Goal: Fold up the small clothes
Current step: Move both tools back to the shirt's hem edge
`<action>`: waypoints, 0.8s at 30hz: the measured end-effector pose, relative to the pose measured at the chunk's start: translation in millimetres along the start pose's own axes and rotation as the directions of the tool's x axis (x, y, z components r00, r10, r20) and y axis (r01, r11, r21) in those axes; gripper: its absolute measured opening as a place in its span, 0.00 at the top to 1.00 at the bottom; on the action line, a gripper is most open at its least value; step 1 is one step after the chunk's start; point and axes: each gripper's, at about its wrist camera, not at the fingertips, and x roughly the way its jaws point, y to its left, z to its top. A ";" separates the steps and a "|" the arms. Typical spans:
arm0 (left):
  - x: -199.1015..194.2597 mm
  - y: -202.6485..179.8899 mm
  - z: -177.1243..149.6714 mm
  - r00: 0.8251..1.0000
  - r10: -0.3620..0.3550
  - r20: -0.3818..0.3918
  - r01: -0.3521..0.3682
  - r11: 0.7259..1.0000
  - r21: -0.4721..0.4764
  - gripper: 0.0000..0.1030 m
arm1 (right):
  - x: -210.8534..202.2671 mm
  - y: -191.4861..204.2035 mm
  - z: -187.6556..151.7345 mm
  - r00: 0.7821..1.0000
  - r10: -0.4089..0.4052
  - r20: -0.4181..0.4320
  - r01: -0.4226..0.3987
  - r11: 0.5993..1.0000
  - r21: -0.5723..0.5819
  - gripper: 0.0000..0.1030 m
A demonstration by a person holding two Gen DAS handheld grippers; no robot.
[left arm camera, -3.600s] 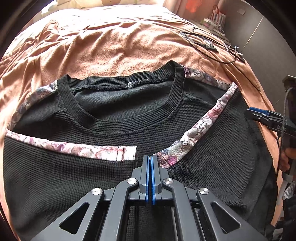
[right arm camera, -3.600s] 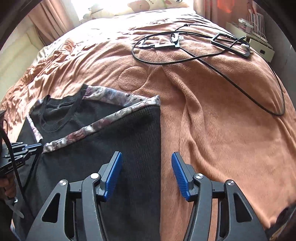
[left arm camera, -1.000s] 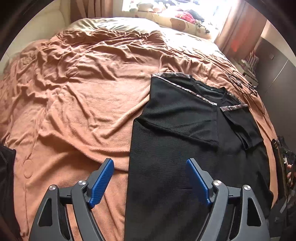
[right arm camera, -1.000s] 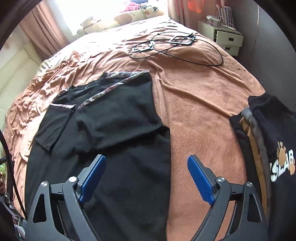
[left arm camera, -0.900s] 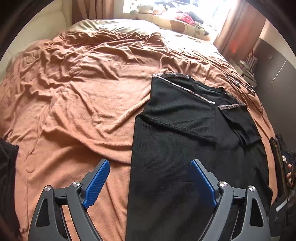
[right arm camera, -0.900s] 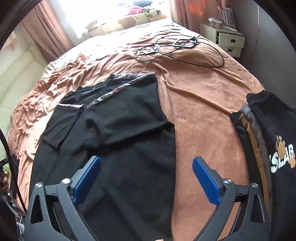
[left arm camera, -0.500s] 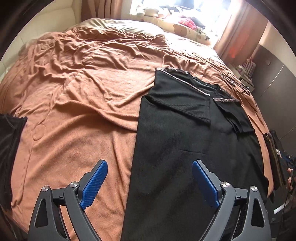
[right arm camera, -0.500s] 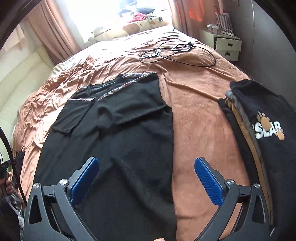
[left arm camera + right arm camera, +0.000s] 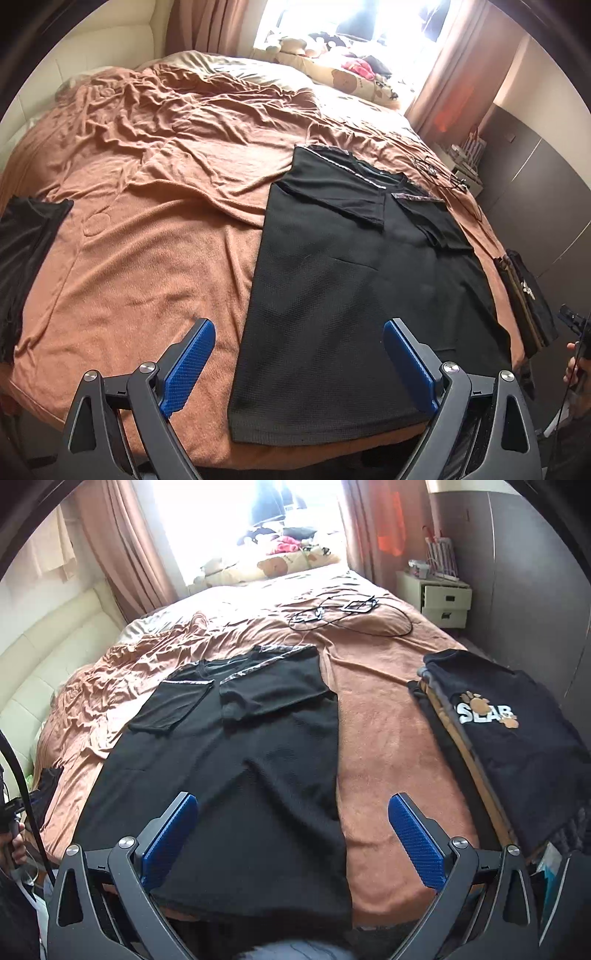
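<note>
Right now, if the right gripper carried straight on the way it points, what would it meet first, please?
Probably the black shirt: the open right gripper aims down over its right edge near the hem, though the brown bedspread beside it is close; depth is unclear.

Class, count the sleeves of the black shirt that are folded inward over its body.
2. The left sleeve and the right sleeve both lie folded in over the chest of the black shirt, below the collar.

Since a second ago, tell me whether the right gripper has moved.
Yes. The right gripper has drawn back toward the bed's near edge: the black shirt's hem now shows and the nightstand looks farther off.
</note>
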 end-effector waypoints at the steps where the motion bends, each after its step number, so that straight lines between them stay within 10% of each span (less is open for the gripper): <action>1: -4.3 0.9 -5.2 1.000 -0.002 0.004 0.002 1.000 -0.001 0.09 | -8.8 1.2 -4.9 1.000 0.002 0.009 -0.002 1.000 -0.002 0.00; 24: -75.3 29.3 -86.1 0.996 -0.019 0.083 0.026 0.996 -0.081 0.10 | -69.6 -31.0 -117.5 0.983 0.111 0.143 -0.117 0.993 0.034 0.00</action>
